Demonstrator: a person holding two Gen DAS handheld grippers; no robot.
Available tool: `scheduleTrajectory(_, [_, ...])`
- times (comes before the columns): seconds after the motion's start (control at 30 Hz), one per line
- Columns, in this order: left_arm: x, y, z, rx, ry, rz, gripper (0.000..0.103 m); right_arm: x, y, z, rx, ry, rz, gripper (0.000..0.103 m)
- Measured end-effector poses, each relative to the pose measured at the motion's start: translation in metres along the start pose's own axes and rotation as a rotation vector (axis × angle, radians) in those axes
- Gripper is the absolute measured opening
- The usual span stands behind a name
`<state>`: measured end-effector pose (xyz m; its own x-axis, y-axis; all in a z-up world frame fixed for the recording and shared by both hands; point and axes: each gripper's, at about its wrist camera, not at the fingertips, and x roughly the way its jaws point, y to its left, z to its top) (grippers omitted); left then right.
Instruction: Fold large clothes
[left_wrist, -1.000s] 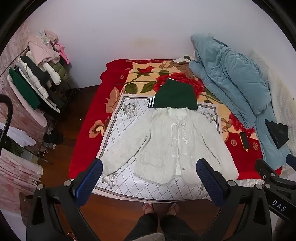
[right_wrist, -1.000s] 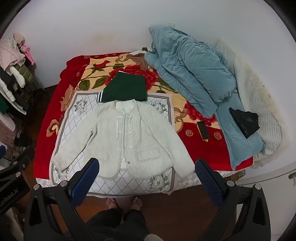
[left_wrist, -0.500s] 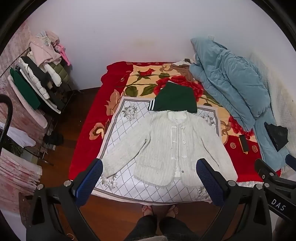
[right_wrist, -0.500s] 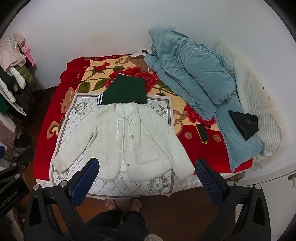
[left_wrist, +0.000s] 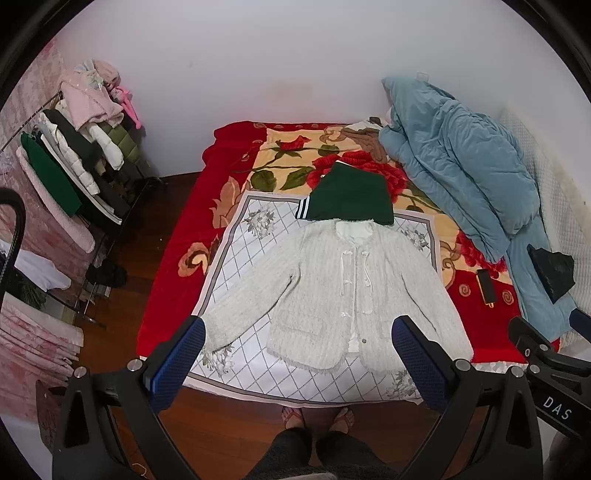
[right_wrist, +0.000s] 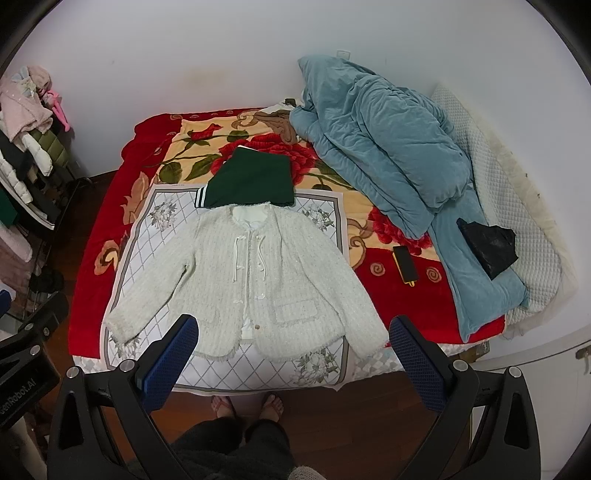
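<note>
A cream knitted cardigan (left_wrist: 343, 291) lies flat and face up on a white quilted cloth (left_wrist: 243, 369) at the near end of the bed, sleeves spread out; it also shows in the right wrist view (right_wrist: 255, 280). A folded dark green garment (left_wrist: 351, 195) lies just beyond its collar, also in the right wrist view (right_wrist: 251, 177). My left gripper (left_wrist: 297, 332) is open and empty, held high above the cardigan's hem. My right gripper (right_wrist: 293, 330) is open and empty, also high above the hem.
A blue duvet (right_wrist: 388, 147) is heaped on the bed's right side with a black bag (right_wrist: 487, 243) on it. A black phone (right_wrist: 404, 264) lies on the red floral blanket (right_wrist: 92, 236). A clothes rack (left_wrist: 70, 173) stands left. My feet (left_wrist: 317, 417) stand at the bed's edge.
Both grippers have drawn back and risen a little, so the bed and cardigan sit slightly farther up in both views. Nothing on the bed has moved.
</note>
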<state>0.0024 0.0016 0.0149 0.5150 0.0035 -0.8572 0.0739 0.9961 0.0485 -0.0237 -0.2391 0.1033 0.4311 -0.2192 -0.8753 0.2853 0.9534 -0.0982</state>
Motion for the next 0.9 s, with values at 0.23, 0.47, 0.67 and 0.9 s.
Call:
scheduleTrajectory(0.23, [0.001, 0.001, -0.002, 0.001, 0.0, 0.002, 0.103, -0.004, -0.001, 0.004, -0.001, -0.001, -0.001, 0.103])
scheduleTrajectory(0.47, [0.0, -0.002, -0.005, 0.006, -0.017, 0.005, 0.103, -0.004, -0.001, 0.004, 0.0, -0.006, 0.001, 0.103])
scheduleTrajectory(0.67, [-0.001, -0.003, -0.005, 0.008, -0.017, 0.008, 0.103, -0.008, -0.007, 0.009, 0.002, -0.009, 0.003, 0.103])
scheduleTrajectory(0.9, [0.0, -0.004, -0.001, 0.014, -0.014, 0.009, 0.103, -0.009, -0.006, 0.007, 0.0, -0.01, 0.001, 0.103])
